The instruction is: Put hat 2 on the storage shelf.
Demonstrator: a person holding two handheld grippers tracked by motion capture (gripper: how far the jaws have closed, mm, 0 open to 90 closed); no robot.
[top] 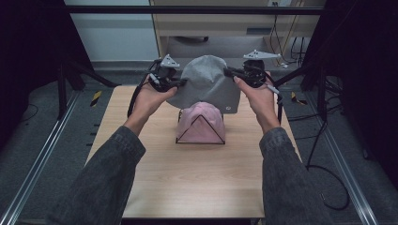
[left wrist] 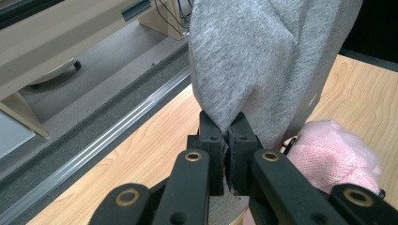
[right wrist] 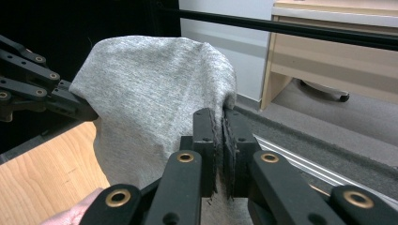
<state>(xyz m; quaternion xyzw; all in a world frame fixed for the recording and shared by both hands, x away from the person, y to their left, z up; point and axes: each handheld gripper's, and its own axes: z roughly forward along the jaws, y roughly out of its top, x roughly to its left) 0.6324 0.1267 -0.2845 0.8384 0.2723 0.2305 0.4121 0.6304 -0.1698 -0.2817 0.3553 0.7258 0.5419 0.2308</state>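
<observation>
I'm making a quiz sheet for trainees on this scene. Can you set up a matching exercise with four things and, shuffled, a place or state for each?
Things:
1. grey beanie
2. pink beanie
3. left hand-held gripper
4. wooden table

Places or states:
A. sits on a black wire stand on the table
B. bears the stand, with bare light wood in front of it
C. held up in the air, stretched between two hand-held grippers
D. shut on the grey fabric's left edge

Pairs: 1-C, 2-A, 3-D, 4-B
</observation>
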